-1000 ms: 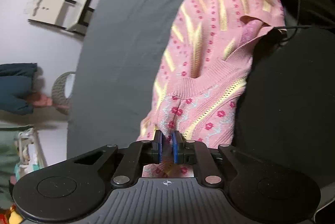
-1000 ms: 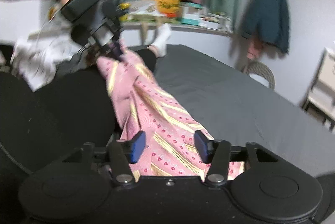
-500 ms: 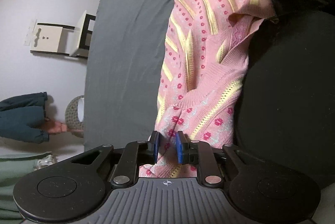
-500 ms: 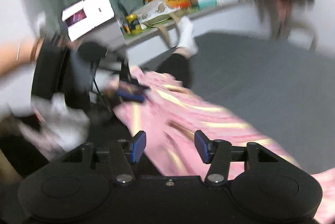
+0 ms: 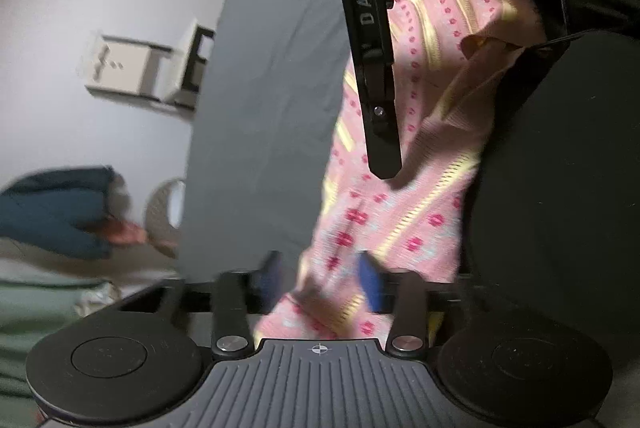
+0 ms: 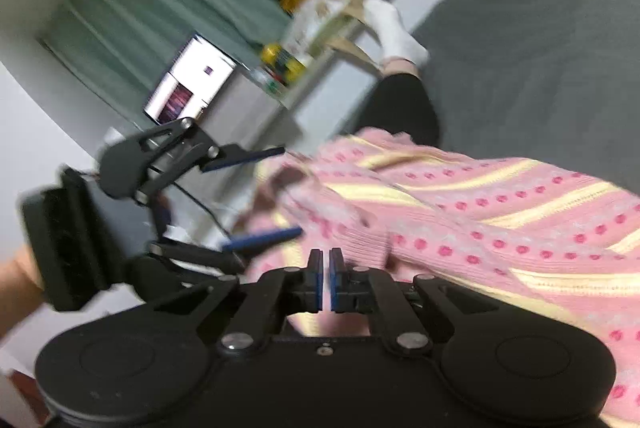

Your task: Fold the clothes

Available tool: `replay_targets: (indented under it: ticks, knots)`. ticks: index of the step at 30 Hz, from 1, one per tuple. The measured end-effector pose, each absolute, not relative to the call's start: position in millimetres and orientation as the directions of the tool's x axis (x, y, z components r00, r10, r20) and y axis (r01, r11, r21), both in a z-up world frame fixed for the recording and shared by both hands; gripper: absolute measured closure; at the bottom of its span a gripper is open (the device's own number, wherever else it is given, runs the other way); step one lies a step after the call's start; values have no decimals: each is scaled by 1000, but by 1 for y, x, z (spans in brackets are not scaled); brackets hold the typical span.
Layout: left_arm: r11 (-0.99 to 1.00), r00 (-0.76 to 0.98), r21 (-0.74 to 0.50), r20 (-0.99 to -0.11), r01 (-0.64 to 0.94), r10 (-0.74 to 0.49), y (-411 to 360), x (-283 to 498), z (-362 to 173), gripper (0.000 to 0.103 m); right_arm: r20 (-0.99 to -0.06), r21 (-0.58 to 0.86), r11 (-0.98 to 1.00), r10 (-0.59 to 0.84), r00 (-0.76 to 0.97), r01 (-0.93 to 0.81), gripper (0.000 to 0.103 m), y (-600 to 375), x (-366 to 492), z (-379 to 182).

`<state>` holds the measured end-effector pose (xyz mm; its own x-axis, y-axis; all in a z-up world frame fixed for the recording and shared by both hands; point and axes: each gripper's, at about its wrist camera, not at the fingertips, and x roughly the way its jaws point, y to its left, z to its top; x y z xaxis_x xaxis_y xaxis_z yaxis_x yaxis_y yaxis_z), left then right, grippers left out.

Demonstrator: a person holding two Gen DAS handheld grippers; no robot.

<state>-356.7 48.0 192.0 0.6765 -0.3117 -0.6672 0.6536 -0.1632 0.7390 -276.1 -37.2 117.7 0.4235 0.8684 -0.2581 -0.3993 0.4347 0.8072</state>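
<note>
Left claw (image 5: 320, 284) spread wide around pink knit sweater (image 5: 400, 220), right claw (image 6: 325, 280) nearly closed, contents unclear; knit looks soft, light, floppy—grip ribbed hems.

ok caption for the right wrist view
Right gripper shut at the pink sweater's edge, left gripper open beside it.

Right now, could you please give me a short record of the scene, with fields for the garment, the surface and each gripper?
garment: pink patterned sweater, stretched out lengthwise
surface: grey bed sheet
left gripper: jaws open, sweater cloth lying between them
right gripper: jaws shut at the sweater's near edge; whether cloth is pinched cannot be told
image quality: motion blur in both views
</note>
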Motion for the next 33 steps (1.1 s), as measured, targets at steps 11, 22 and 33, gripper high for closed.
replay_targets:
  ticks: [11, 22, 33]
  knots:
    - [-211, 650, 732, -675, 648, -349, 37, -363, 200, 33, -292, 807, 485, 823, 487, -336, 49, -49, -267, 108]
    - [-224, 657, 730, -681, 646, -323, 36, -370, 195, 33, -253, 825, 422, 870, 422, -376, 96, -29, -268, 101]
    - [-259, 611, 711, -698, 654, -374, 29, -380, 203, 33, -107, 805, 311, 914, 392, -506, 96, -40, -293, 129]
